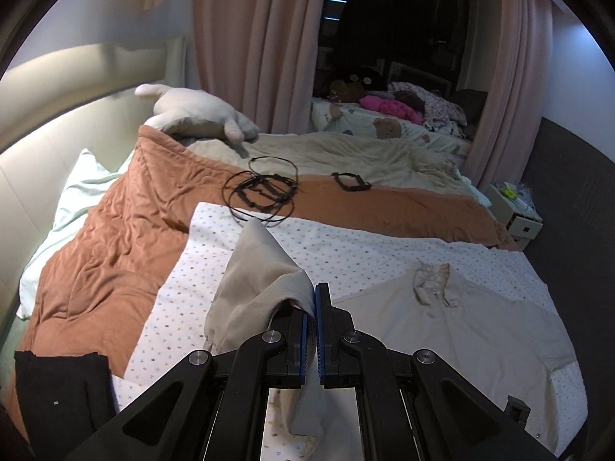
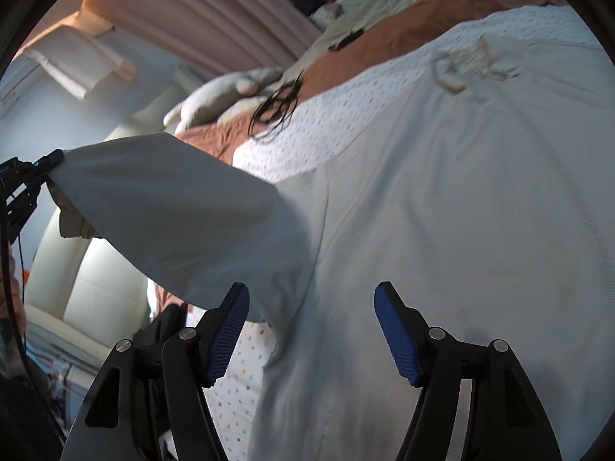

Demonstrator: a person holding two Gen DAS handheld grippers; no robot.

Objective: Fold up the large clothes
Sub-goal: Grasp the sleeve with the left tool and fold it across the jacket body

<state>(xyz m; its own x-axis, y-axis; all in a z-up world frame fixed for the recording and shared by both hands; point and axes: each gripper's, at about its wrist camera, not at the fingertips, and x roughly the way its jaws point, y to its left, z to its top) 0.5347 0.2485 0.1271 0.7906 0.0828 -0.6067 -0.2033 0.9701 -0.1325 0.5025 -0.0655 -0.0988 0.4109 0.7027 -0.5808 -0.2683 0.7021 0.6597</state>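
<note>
A beige collared shirt point(image 1: 453, 326) lies flat on the dotted sheet point(image 1: 215, 230), its collar point(image 1: 432, 280) toward the far side. My left gripper point(image 1: 315, 296) is shut on the shirt's sleeve point(image 1: 261, 269), and the cloth is lifted off the bed and drapes over the left finger. In the right wrist view the raised sleeve point(image 2: 173, 211) stretches to the left, pinched by the left gripper point(image 2: 57, 157) at the frame edge. My right gripper point(image 2: 311, 296) is open just above the shirt body point(image 2: 442, 211), near the armpit, with nothing pressed between its blue pads.
An orange quilt point(image 1: 115, 238) covers the bed's left and far side, with black cables point(image 1: 265, 192) and a small black frame point(image 1: 351, 182) on it. A white plush toy point(image 1: 200, 115) lies by the curtain point(image 1: 253, 46). Dark folded cloth point(image 1: 61, 395) sits at the near left; a bedside table point(image 1: 515, 207) stands right.
</note>
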